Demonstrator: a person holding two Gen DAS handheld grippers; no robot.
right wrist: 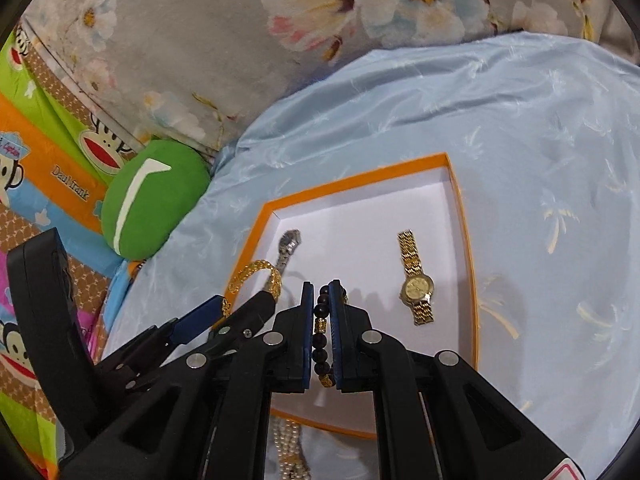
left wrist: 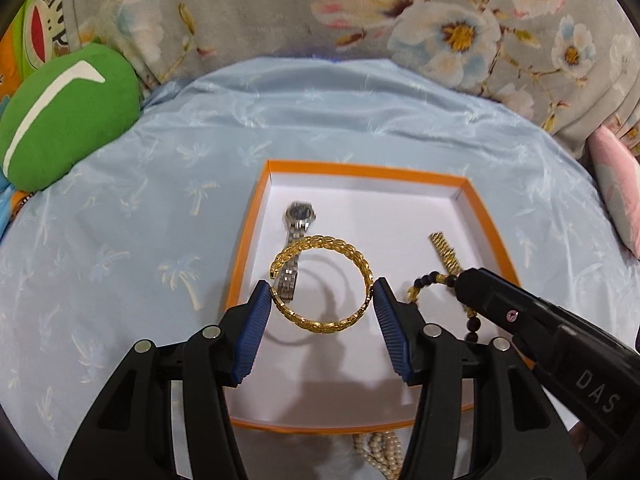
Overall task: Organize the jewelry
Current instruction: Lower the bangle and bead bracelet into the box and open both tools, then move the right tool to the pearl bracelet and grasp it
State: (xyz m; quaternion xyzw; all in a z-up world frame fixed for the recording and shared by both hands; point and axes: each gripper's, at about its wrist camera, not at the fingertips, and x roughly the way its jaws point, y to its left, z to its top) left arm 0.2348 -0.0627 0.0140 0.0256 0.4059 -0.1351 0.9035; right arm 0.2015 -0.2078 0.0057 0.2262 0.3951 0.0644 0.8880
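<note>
Left gripper (left wrist: 323, 292) pinches a gold bangle (left wrist: 322, 284) across its width, one blue pad on each side; the open ring lies roughly flat, facing up, its gap toward the far left, above the white floor of an orange-rimmed box (left wrist: 360, 171). Right gripper (right wrist: 323, 312) is pressed nearly together on a dark bead bracelet (right wrist: 322, 336) with small gold spacers; the strand runs lengthwise between the pads, near to far, its lower loop cut off behind the jaws. Inside the box, a silver watch (left wrist: 296, 240) lies at the left with its long axis running near to far, dark dial at the far end, its band partly crossed by the bangle. A gold watch (right wrist: 415, 280) lies at the right, also near to far, dial toward the near end; from the left wrist view only a piece of its band shows. A pearl strand (left wrist: 382, 452) sits outside the box's near edge, mostly hidden by gripper bodies. The box rests on a pale blue cloth (left wrist: 160, 200); a green cushion (left wrist: 60, 120) lies far left, floral fabric (left wrist: 440, 20) beyond.
</note>
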